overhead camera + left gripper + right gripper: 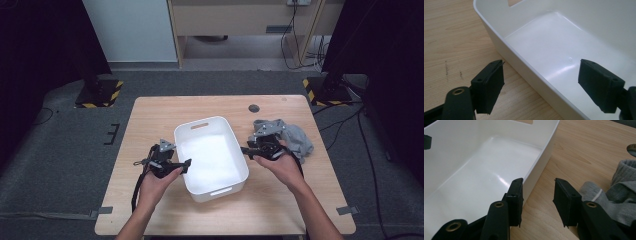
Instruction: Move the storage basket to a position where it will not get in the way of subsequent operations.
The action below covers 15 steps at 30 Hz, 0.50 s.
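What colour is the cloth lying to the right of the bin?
Grey; the crumpled cloth shows best in the right gripper view, beside the white bin.

No readable txt, labels, brands or nos. anywhere: white bin [210, 156], grey cloth [292, 136], wooden table [150, 120] all unmarked.

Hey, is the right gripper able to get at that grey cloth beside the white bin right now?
Probably yes. The right gripper is open and holds nothing, and the grey cloth lies uncovered on the table just beside it, outside the white bin.
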Each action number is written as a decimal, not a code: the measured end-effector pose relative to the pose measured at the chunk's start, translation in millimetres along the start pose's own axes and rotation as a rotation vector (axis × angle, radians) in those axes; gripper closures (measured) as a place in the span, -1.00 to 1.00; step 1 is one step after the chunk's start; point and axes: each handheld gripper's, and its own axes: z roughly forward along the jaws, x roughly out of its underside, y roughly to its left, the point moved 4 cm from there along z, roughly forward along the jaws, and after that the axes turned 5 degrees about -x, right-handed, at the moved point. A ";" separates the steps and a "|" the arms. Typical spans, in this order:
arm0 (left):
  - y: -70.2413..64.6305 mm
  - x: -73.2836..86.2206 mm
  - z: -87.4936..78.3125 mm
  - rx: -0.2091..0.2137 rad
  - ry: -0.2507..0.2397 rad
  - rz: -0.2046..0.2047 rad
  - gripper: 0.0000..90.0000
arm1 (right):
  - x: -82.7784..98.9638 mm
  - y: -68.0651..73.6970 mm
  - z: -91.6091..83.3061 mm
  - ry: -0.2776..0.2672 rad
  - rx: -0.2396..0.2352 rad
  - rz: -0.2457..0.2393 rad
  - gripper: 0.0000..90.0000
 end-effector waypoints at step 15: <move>12.8 4.2 2.5 -0.008 0.012 0.013 -0.09 | 1.4 6.8 4.0 0.011 -0.024 -0.021 0.21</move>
